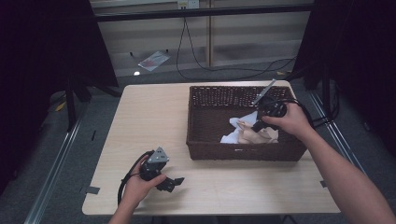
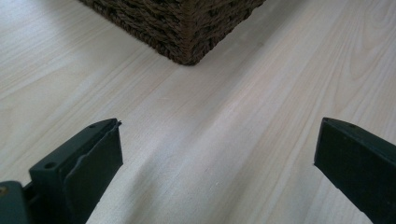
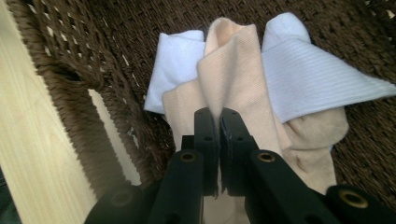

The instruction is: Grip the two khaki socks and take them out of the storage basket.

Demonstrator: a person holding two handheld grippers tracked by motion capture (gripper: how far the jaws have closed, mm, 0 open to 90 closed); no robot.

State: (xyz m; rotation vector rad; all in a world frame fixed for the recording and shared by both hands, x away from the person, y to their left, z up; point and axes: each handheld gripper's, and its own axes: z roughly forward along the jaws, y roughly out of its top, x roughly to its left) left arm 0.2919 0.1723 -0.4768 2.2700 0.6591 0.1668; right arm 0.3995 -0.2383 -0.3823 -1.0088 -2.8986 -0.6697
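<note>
The left gripper [image 1: 173, 183] rests on the table [image 1: 154, 116], jaws spread wide, nothing between them. Farther off, inside the basket [image 1: 210, 154], the right gripper [image 3: 218, 119] pinches a fold of beige cloth [image 3: 233, 70] above the white cloth [image 3: 303, 74].

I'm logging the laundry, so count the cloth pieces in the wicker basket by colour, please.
Beige cloth: 1, pinched in the right gripper
White cloth: 2 white parts show, maybe one piece folded; I cannot tell
Total: 3 visible parts, all in the basket
</note>
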